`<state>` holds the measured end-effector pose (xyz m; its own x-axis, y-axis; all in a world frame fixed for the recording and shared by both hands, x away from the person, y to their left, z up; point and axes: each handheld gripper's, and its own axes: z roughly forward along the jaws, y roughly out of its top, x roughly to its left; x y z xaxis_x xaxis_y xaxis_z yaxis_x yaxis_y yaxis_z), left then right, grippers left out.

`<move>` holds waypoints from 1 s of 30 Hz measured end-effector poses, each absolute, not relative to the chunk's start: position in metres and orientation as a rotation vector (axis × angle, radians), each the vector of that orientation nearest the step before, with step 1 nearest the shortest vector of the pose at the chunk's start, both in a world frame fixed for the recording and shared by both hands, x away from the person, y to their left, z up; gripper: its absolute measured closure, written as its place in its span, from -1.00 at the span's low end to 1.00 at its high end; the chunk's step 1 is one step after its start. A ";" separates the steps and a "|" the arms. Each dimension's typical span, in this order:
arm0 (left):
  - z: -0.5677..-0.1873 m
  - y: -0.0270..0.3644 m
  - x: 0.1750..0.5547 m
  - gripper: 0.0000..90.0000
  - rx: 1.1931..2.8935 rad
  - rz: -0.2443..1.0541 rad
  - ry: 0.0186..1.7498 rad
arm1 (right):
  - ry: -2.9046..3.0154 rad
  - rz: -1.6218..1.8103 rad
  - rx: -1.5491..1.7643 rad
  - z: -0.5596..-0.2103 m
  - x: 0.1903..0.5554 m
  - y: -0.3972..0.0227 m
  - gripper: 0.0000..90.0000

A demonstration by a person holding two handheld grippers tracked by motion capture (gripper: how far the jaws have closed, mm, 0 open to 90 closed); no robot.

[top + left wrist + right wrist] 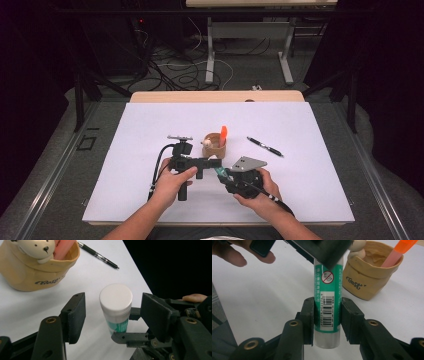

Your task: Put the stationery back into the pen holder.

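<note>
The right gripper (pixel 327 315) pinched the green glue stick (pixel 327 302) at its barcoded middle, holding it off the white table (pixel 150 130), at six o'clock from the tan pouch (pixel 215 146). The left gripper (pixel 113 315) sat spread wide either side of the white cap (pixel 116 296). The stick looked light, rigid and slick, so that cap seemed the place to grab.

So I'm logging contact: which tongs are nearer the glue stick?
Right. The right tongs are shut on the glue stick; the left tongs are open around its white cap, not touching.
</note>
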<state>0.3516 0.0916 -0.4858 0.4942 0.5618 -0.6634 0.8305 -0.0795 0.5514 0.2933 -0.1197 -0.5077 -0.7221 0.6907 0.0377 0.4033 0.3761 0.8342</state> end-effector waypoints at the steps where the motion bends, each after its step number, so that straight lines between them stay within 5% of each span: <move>1: -0.487 0.090 0.352 -0.13 1.760 -0.345 1.183 | 2.348 1.246 0.961 -0.506 0.292 -0.120 0.46; 30: -0.493 0.092 0.350 0.42 1.721 -0.449 1.231 | 2.371 1.259 0.927 -0.510 0.290 -0.116 0.46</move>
